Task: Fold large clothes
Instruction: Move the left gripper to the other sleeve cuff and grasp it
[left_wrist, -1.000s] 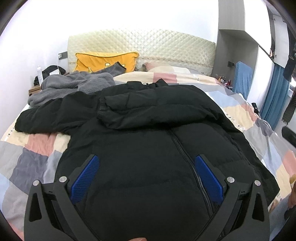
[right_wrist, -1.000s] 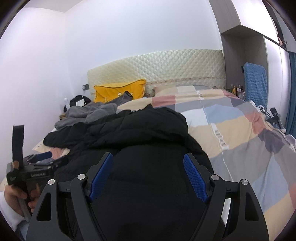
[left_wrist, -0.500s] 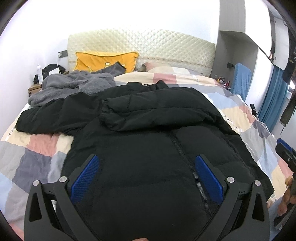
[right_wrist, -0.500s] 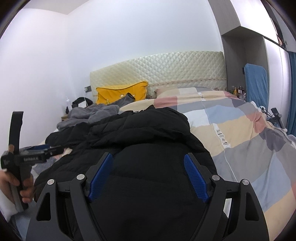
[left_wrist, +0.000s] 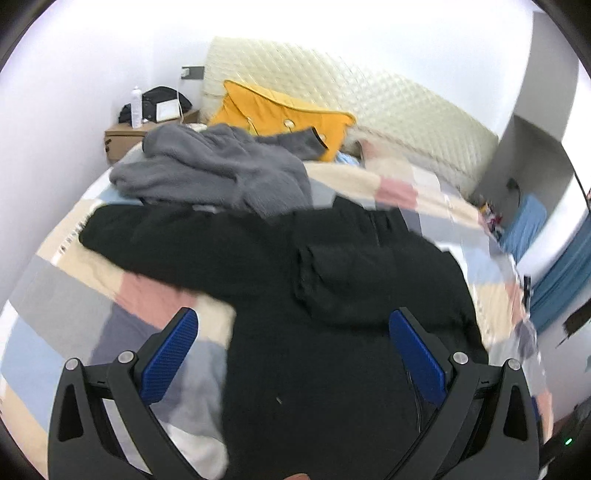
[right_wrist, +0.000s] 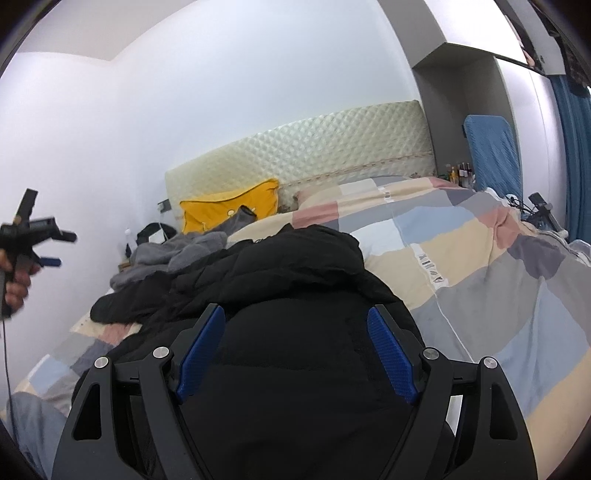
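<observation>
Each tool, left (left_wrist: 291, 332) and right (right_wrist: 295, 332), had black triangulated finger frames with silver pivot screws and blue textured pads (right_wrist: 201, 354), a thin dark cable (right_wrist: 6, 354) trailed from the left unit, and the person wore light blue-grey trousers (right_wrist: 33, 424).

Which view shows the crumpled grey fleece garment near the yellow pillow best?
The left wrist view: the grey fleece garment spreads across the bed above the black puffer jacket, its folds and one sleeve visible. The right wrist view shows only a small, distant heap, partly hidden behind the jacket.
</observation>
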